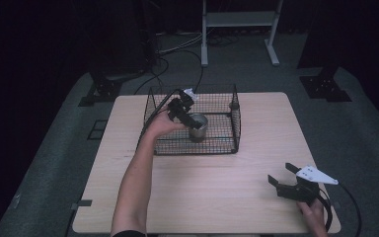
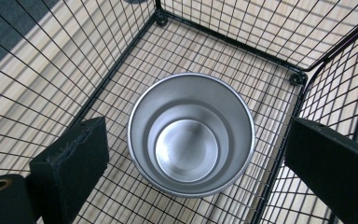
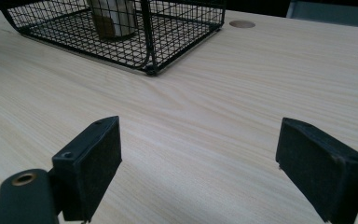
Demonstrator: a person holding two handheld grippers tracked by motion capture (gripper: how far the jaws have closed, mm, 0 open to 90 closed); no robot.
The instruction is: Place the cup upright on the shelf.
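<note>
Fingers (image 2: pixel 70 172) of left gripper (image 1: pixel 181 109) stood open around the cup (image 2: pixel 191 133), untouched, in the basket (image 1: pixel 237 121); lift straight up, clear of the rim. Right gripper (image 1: pixel 285 178) open, empty.

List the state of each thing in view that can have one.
Metal cup: upright and empty, standing inside the basket.
Wire basket: open-topped, resting on the table.
Left tool: open above the cup, pads clear of its rim.
Right tool: open, nothing between the jaws, low over bare tabletop.
</note>
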